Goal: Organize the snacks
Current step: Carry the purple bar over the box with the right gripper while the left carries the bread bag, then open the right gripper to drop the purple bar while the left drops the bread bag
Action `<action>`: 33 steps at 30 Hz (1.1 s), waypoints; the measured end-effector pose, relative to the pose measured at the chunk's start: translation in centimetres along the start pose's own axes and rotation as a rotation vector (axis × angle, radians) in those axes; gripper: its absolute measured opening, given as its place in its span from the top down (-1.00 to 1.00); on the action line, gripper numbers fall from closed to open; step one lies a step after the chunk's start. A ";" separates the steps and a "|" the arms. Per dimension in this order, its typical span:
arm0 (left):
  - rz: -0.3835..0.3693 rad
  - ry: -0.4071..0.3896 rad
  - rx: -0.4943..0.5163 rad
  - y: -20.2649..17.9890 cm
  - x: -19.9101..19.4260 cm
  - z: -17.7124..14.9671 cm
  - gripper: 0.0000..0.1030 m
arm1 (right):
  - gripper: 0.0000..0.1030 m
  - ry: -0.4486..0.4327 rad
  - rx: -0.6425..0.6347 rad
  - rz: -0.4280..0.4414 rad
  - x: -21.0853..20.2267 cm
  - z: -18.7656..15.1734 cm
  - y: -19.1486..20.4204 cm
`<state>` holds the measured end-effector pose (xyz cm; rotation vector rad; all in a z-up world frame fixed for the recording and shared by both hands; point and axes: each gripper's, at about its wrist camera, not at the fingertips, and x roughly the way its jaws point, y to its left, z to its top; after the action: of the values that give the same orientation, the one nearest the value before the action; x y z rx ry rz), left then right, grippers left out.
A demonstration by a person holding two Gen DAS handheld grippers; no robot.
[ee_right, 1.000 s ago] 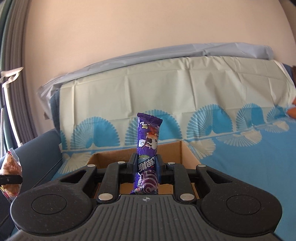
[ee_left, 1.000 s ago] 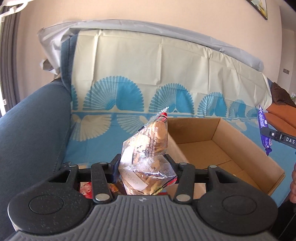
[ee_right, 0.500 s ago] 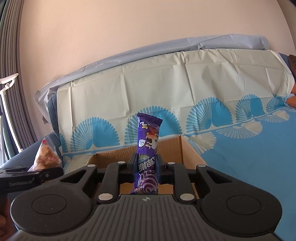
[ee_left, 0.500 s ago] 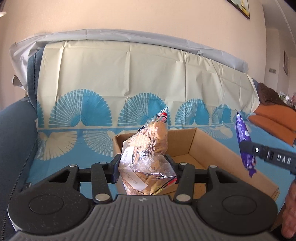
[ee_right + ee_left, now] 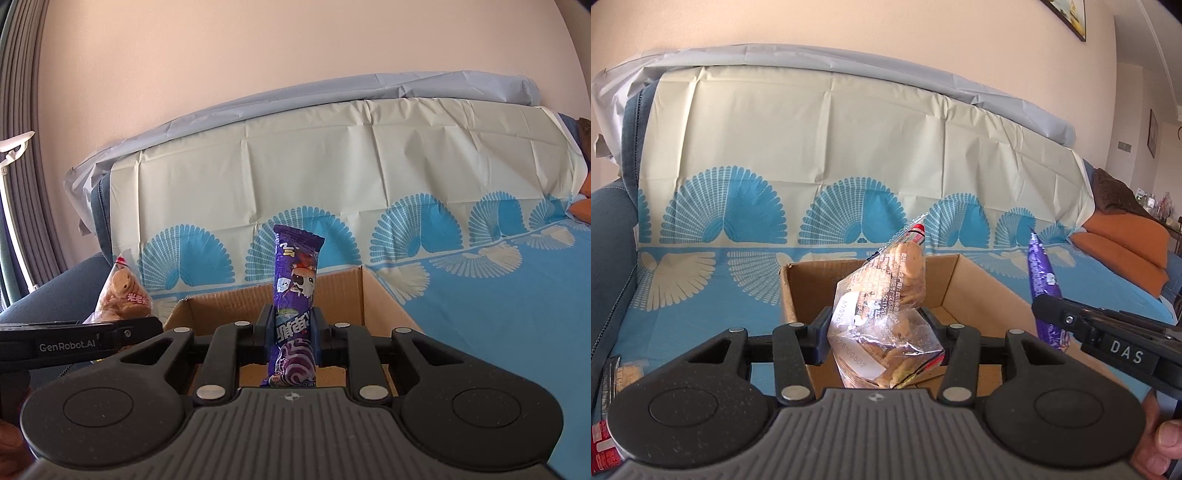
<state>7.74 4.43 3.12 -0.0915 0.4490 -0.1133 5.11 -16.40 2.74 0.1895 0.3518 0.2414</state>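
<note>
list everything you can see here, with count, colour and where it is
cardboard box: 1, brown, open, on the blue patterned cover, ahead of both grippers
clear bag of biscuits: 1, transparent with tan biscuits, clamped in the left gripper, over the box's near edge
purple snack packet: 1, purple, upright in the right gripper, in front of the box
loose snack packs: at least 2, red and tan, lower left edge of the left wrist view
sofa cover: 1, cream and blue fan print, over the backrest and seat
orange cushion: 1, orange, far right
left gripper: 1, black, shut on the bag
right gripper: 1, black, shut on the packet
</note>
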 end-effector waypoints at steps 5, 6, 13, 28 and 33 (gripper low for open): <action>-0.022 -0.001 -0.011 -0.3 0.0 -0.1 -0.01 | 0.60 0.002 -0.010 0.000 0.0 0.0 0.2; -0.026 -0.003 -0.014 -0.3 0.0 0.0 -0.01 | 0.60 0.002 -0.010 0.001 0.0 0.0 0.2; -0.042 0.000 -0.033 -0.4 0.1 0.0 -0.02 | 0.60 0.000 -0.010 -0.008 0.0 -0.1 0.2; -0.102 -0.016 -0.044 -0.2 -0.6 0.2 -0.32 | 0.02 -0.007 -0.015 -0.031 -0.2 0.0 0.4; -0.055 -0.018 -0.057 1.6 -1.1 0.2 -0.32 | -0.08 -0.016 -0.013 -0.047 -0.4 -0.1 0.5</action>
<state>6.94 6.19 3.57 -0.1608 0.4320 -0.1541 4.62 -16.00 2.91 0.1700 0.3389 0.1957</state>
